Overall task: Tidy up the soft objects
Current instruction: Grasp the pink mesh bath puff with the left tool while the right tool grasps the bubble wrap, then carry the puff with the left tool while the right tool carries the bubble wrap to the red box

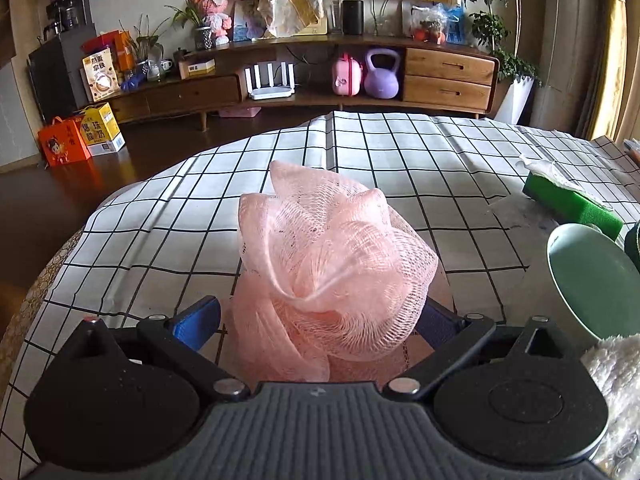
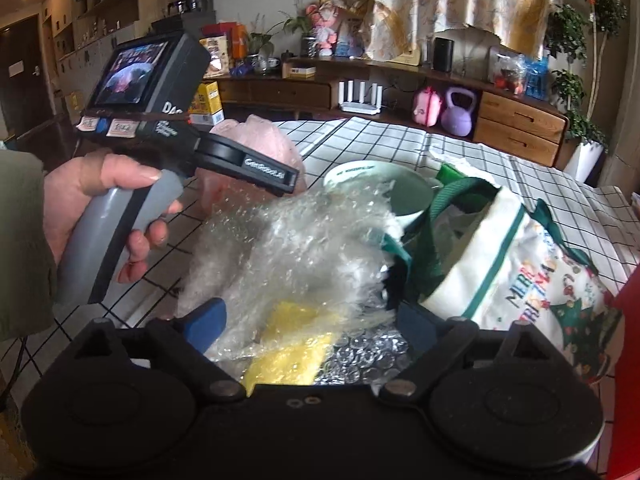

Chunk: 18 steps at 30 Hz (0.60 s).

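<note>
L claw (image 1: pixel 320 316) is clenched on a pink mesh bath pouf (image 1: pixel 332 276), blue pads pressing both sides, pouf bulging up and fwd over the checked cloth on the worktop (image 1: pixel 400 152). To its right: pale green bowl (image 1: pixel 592 280) tilted on edge, green tissue box (image 1: pixel 572 200) farther back, white fluffy fabric (image 1: pixel 616 376) at near right edge.

R claw (image 2: pixel 310 320) has crumpled bubble wrap (image 2: pixel 288 248) and a yellow sponge-like piece (image 2: pixel 288 352) between its blue pads; jaws wide, pads look to bear on the wrap but can't tell for sure. Just right of it, white Christmas tote bag w/ green handles (image 2: pixel 500 272), mouth open. In R wrist view a hand (image 2: pixel 92 208) grips the L tool's grey handle at left, pouf beyond it.
</note>
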Motion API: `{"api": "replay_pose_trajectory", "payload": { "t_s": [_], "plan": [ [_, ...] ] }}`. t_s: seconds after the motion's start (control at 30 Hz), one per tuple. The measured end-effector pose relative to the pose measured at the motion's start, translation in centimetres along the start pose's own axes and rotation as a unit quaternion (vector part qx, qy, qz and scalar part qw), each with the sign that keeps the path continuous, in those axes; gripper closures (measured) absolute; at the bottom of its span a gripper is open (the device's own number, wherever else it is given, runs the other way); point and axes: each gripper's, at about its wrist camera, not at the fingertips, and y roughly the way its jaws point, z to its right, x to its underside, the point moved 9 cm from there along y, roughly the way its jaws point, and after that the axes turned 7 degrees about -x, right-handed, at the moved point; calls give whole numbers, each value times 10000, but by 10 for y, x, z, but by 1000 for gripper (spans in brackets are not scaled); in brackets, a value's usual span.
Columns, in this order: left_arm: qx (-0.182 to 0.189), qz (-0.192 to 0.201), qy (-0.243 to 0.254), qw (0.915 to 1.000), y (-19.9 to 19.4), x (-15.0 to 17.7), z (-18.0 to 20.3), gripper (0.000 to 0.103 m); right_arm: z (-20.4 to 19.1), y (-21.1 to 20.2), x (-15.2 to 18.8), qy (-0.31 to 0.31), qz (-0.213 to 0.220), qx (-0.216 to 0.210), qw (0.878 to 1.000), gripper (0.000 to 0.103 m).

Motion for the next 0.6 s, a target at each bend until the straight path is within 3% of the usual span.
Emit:
{"api": "replay_pose_trajectory", "payload": {
  "t_s": [0.07, 0.23, 0.33, 0.6],
  "plan": [
    [1, 54, -18, 10000, -1, 0, -1, 2, -2, 2, 1, -16, -41, 14, 10000, 21],
    [7, 123, -100, 9999, -5, -3, -6, 30, -8, 1, 4, -121, -56, 41, 9999, 39],
    [21, 156, -174, 9997, -8, -6, -11, 42, -11, -4, 3, -212, -5, 80, 9997, 52],
    [-191, 218, -195, 9994, -19, -10, -24, 58, -15, -26, -2, -166, 163, -55, 9997, 78]
  ]
}}
